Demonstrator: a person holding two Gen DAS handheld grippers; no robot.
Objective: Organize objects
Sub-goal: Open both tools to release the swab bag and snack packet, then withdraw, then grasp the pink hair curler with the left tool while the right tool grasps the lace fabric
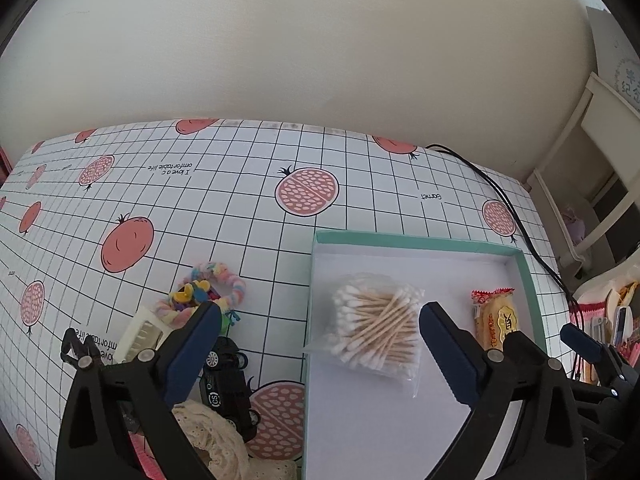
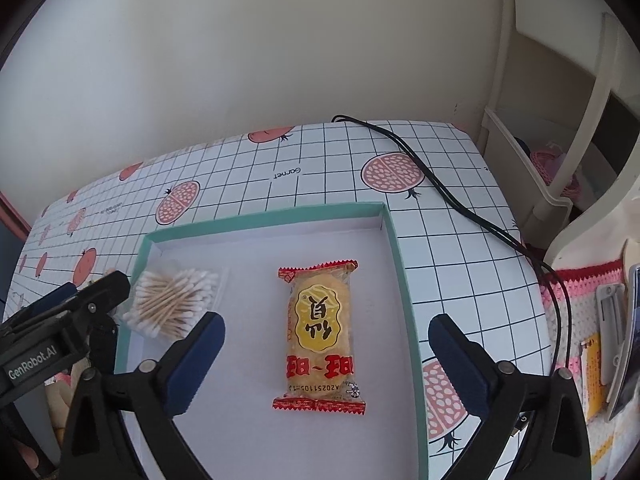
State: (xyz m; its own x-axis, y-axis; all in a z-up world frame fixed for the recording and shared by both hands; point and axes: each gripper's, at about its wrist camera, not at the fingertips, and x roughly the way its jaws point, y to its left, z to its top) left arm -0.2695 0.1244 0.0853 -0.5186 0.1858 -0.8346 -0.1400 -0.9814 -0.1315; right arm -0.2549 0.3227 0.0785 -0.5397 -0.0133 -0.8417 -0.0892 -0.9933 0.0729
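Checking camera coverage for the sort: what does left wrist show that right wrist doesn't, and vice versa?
Left wrist only: the unsorted pile on the tablecloth left of the box, namely a black toy car, a pastel fuzzy ring, a white comb-like piece and cream lace.
Right wrist only: a crocheted mat with items at far right, and the snack's full wrapper.
Both: the teal-rimmed box, cotton swab bag, snack packet, black cable, and both tongs open, left and right.
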